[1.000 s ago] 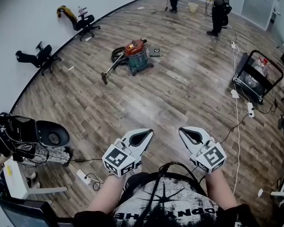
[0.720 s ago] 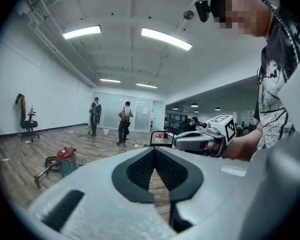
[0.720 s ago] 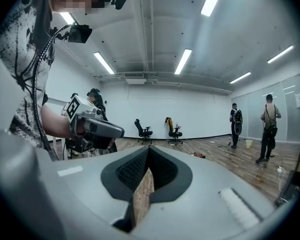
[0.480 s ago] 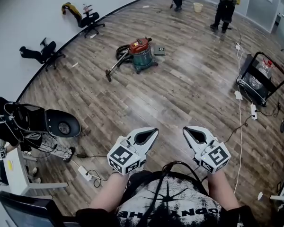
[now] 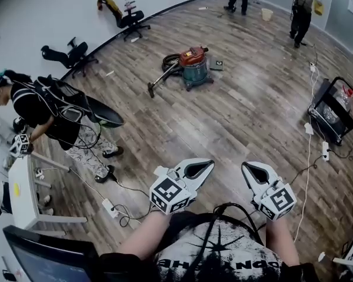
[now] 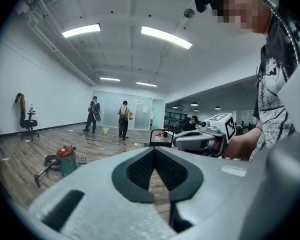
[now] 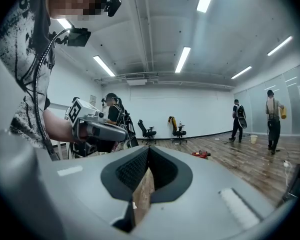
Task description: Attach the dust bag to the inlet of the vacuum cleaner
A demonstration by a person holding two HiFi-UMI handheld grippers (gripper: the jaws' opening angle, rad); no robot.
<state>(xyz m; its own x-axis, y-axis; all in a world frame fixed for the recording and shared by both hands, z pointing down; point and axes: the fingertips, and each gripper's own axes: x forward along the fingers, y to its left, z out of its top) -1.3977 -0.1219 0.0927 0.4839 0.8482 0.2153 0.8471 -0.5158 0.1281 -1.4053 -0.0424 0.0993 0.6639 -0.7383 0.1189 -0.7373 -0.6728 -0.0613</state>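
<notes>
vacuum cleaner far at 12 o'clock; my left gripper and right gripper closed, empty: i'd walk up first.

Wood-plank floor, white wall — 2 black office chairs beside it.

No text can be read in full. White block lettering runs across the person's black T-shirt in the head view, upside down and cut by the lower edge, illegible. The left marker cube and the right marker cube bear black-and-white square code patterns without letters or numerals.
</notes>
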